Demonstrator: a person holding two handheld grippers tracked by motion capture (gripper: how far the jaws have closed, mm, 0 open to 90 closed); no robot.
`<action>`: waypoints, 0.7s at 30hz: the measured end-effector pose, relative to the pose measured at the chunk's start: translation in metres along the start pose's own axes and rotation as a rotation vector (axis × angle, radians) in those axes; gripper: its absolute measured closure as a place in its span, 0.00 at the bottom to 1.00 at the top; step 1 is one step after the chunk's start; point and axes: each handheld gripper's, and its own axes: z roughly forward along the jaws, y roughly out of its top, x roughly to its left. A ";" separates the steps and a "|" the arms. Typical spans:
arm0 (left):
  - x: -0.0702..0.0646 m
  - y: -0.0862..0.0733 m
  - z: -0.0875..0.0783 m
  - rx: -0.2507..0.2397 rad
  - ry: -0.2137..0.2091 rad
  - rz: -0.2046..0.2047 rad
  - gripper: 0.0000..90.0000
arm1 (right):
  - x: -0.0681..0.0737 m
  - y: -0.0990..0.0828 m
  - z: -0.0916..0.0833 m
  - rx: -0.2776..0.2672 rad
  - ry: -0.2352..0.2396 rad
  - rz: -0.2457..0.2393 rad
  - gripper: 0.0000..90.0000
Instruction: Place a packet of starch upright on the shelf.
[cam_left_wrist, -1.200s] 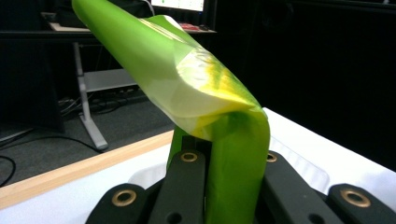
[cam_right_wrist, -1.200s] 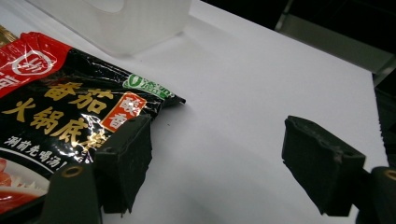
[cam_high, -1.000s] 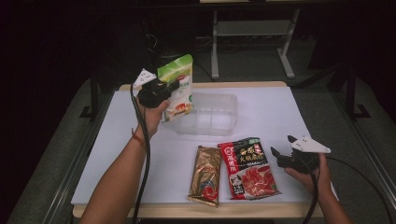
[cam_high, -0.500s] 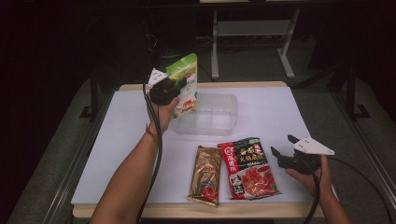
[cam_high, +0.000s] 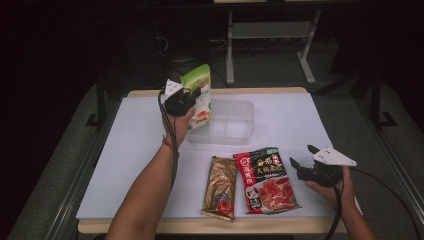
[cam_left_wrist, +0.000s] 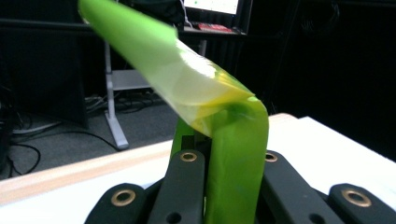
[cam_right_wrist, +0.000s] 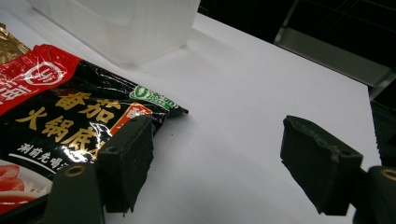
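Paper-white tabletop (cam_high: 125, 165) is the biggest thing we see, and all the other things lie on it. Next comes the clear box (cam_high: 227, 122), which sits toward the far side, in the middle. Two flat packs lie near us: the red and black pack (cam_high: 265, 180) and, just beside it on its left, the gold pack (cam_high: 220, 187).

We hold the green pack (cam_high: 197, 95) up in our left tool (cam_high: 186, 96). The jaws of this tool are pressed together on the top edge of the pack, so the pack hangs down long and upright. In the left gripper view the top of the green pack (cam_left_wrist: 233, 154) bends over above the black jaws. The pack hangs at the left end of the box, touching or almost touching its rim. We think the box lies just to the right of the pack and a little lower, so the next move is to slide right and go down.

Our right tool (cam_high: 302, 157) rests low, just right of the red and black pack (cam_right_wrist: 60, 116). Its jaws are spread wide with nothing between them.
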 end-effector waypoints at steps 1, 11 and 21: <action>0.000 -0.002 0.000 -0.002 -0.006 -0.007 0.95 | 0.000 0.000 0.000 0.000 -0.001 0.000 0.28; 0.002 -0.020 -0.001 0.035 -0.036 -0.001 0.94 | 0.001 0.000 0.001 0.006 0.002 -0.004 0.28; 0.008 -0.027 -0.010 0.070 -0.028 0.037 0.94 | 0.001 -0.002 0.002 0.017 0.002 -0.008 0.28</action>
